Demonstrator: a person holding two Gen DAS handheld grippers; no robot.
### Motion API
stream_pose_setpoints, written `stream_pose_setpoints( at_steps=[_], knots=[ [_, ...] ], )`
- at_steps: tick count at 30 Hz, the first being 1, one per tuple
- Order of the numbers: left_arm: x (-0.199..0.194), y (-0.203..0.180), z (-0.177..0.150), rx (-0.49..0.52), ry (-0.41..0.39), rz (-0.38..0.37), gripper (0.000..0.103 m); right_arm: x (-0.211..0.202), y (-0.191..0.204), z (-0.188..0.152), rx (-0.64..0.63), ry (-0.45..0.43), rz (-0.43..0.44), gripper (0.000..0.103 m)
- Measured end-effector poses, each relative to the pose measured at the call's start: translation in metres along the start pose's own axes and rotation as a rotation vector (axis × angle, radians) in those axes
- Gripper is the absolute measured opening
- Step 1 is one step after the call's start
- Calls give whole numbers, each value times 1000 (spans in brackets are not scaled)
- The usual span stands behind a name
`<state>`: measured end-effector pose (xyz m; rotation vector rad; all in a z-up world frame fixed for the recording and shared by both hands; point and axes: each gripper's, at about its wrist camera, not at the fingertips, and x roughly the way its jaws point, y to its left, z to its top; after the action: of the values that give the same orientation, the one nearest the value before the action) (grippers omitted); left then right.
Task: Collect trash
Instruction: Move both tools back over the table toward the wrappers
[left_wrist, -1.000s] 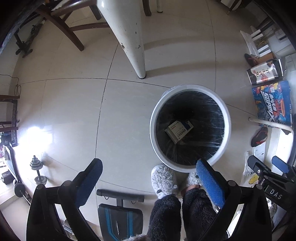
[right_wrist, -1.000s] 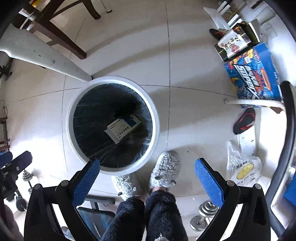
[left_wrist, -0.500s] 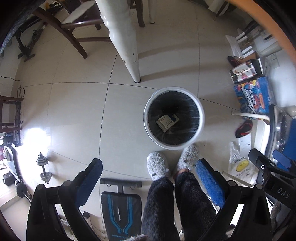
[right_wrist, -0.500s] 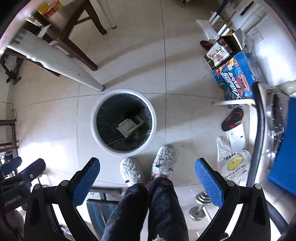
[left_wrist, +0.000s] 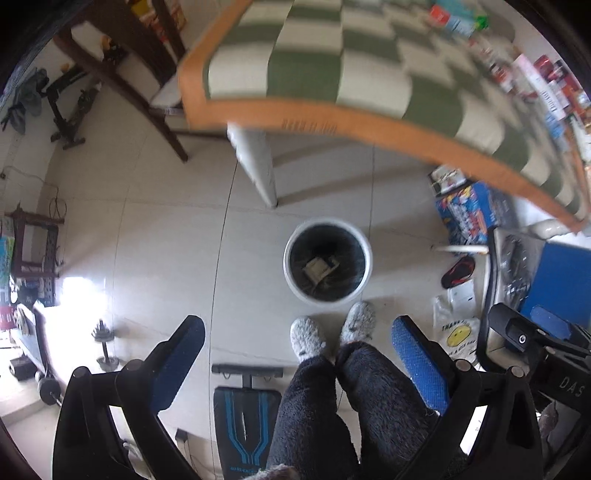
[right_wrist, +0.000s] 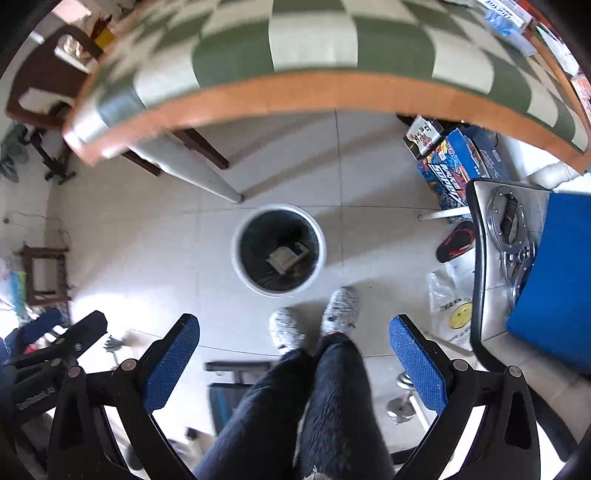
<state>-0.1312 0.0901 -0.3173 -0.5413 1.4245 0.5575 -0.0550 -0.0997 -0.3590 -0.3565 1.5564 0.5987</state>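
- Left gripper (left_wrist: 297, 360) is held with fingers wide apart, nothing between them.
- Right gripper (right_wrist: 293, 356) is likewise spread, empty.
- A small carton (right_wrist: 284, 256) is seen inside the white bin (right_wrist: 236, 254).

- Your left gripper (left_wrist: 297, 354) points down toward the floor, fingers spread wide, nothing between the blue pads (left_wrist: 419, 363).
- Your right gripper (right_wrist: 293, 354) likewise points down, fingers wide apart, empty.
- Your legs (right_wrist: 325, 398) and slippered feet (right_wrist: 340, 308) show between both sets of fingers; you are standing.
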Motion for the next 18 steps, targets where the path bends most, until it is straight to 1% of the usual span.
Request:
stream_pose_setpoints(
  at_steps=[1,4,8,10,12,14,15,16,18],
  knots=[
    [-11,-3,6,4,-20,4,103,-14,-1,4,13,-13,21,103],
    [-39,-16,31,16,-77,-17,103,-53,-7,21,48,-69,61,103],
    [-71,-50,85,50,-150,-48,103,-105,-31,60,110,-162,85,103],
    [-78,-74,117,64,-165,-63,103,-124,-49,82,143,-191,86,103],
    [-77,-92,144,61,-154,-83,103,-139,-74,106,176,-219,64,103],
    [-63,-117,180,42,-101,-128,103,-152,-112,138,233,-241,39,103],
    [-56,-126,193,29,-75,-155,103,-153,-126,148,251,-245,33,103],
    [-45,-142,212,3,-36,-192,103,-155,-148,165,283,-245,23,103],
    [-24,-167,240,-32,21,-241,103,-154,-187,196,329,-241,1,103]
  ],
)
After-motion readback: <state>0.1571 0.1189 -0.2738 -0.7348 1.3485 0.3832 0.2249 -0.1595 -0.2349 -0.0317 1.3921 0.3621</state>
